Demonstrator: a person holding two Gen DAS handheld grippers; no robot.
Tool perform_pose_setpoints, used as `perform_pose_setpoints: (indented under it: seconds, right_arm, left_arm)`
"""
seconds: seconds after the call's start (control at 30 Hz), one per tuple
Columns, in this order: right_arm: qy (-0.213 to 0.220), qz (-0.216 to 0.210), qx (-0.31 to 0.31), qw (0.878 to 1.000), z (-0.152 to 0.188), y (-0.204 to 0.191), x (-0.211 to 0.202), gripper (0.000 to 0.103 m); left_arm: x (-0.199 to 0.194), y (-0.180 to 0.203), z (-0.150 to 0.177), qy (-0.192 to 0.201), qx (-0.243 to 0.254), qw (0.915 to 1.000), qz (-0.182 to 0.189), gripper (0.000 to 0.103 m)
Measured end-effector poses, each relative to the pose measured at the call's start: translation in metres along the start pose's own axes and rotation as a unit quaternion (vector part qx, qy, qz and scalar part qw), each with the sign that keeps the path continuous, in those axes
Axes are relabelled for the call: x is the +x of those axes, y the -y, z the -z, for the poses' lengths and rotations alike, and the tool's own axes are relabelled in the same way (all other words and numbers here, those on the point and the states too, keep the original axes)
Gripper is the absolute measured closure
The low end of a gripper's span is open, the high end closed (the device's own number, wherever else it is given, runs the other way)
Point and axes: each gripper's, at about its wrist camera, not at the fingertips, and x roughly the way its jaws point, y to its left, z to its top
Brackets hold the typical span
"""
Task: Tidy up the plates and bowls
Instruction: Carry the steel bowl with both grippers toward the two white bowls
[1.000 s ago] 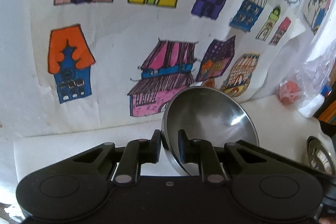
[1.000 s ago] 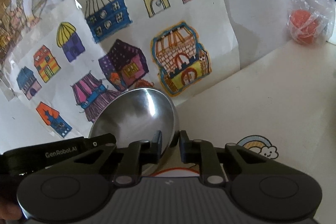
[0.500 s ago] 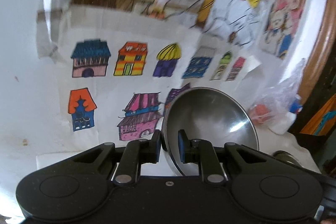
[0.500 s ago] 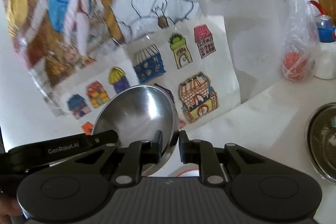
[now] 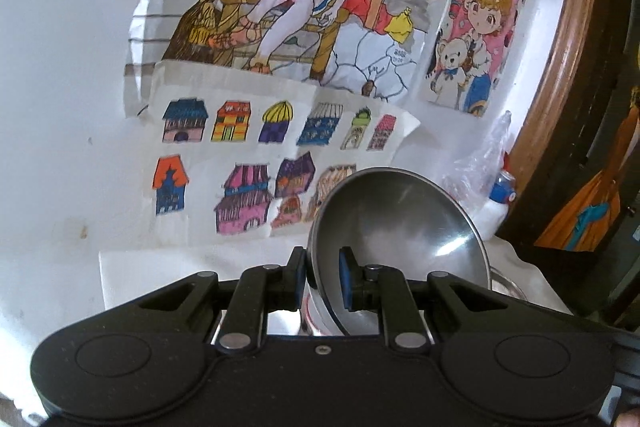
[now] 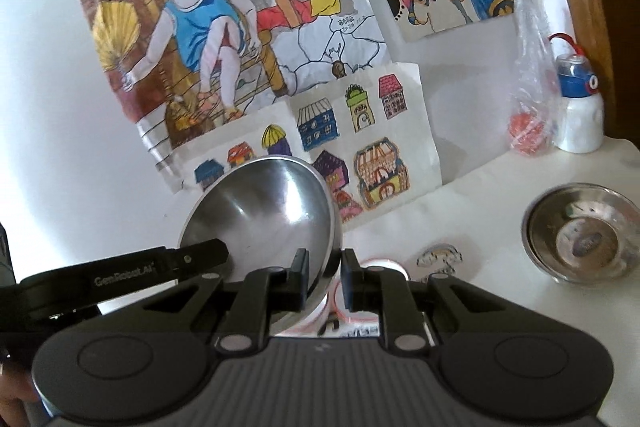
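Both grippers are clamped on the same steel bowl [image 5: 396, 227], held up off the table and tipped on edge. In the left wrist view the left gripper [image 5: 322, 277] pinches the rim at lower centre, one finger outside the wall and one inside, the hollow filling the right of centre. In the right wrist view the right gripper [image 6: 323, 281] grips the opposite rim, with the bowl [image 6: 264, 211] left of centre and the other tool's black body crossing in front of it. At the right edge a second steel bowl [image 6: 580, 239] sits on the white table [image 6: 472, 219]. A white bottle [image 6: 578, 115] stands at upper right beside a plastic bag [image 6: 530, 99], with coloured drawings [image 6: 352, 115] on the wall.
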Motion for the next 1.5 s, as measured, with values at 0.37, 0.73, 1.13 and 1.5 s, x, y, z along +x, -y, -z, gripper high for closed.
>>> perform_pose_setpoints:
  seconds: [0.37,0.73,1.13,1.5]
  right_arm:
    - [-0.019,0.011,-0.025,0.999,0.048,-0.011,-0.047,0.083]
    - [-0.069,0.025,-0.056,0.996,0.101,-0.016,-0.065,0.081]
    - [-0.134,0.044,-0.090,0.986,0.136,-0.017,-0.040,0.081]
    - [-0.178,0.029,-0.091,0.979,0.130,-0.009,-0.010,0.079]
  left_arm:
    - [-0.045,0.002,0.051,-0.017,-0.006,0.9998,0.006,0.085]
    - [-0.066,-0.005,0.103,-0.059,-0.006,0.9982,0.006,0.085]
    - [-0.048,-0.018,0.134,-0.126,0.000,0.9920,-0.010,0.083]
    - [-0.019,-0.026,0.137,-0.182,0.000,0.9825,-0.041,0.081]
